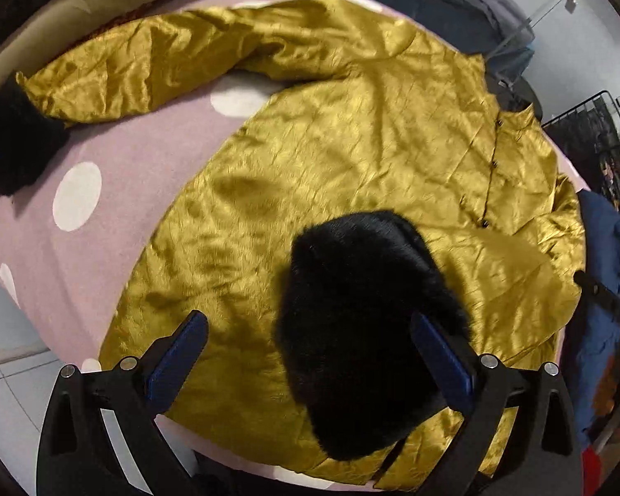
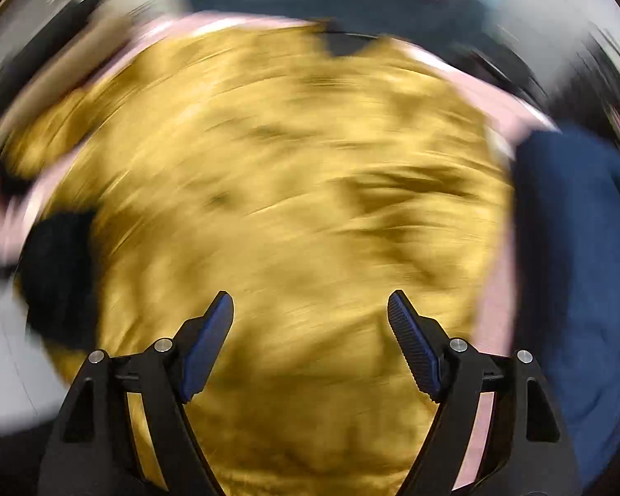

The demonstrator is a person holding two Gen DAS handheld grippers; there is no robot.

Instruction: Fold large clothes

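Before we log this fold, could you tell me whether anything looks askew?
The yellow garment is uneven: one black fur cuff lies folded over its body, while the other sleeve stretches out across the pink dotted cover. The right wrist view is motion-blurred.

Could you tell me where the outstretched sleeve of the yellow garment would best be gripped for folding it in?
Probably at the black furry cuff ending the outstretched sleeve. It lies flat on the pink spotted cover, apart from the body, so come from its free outer end with the open left hand-held gripper.
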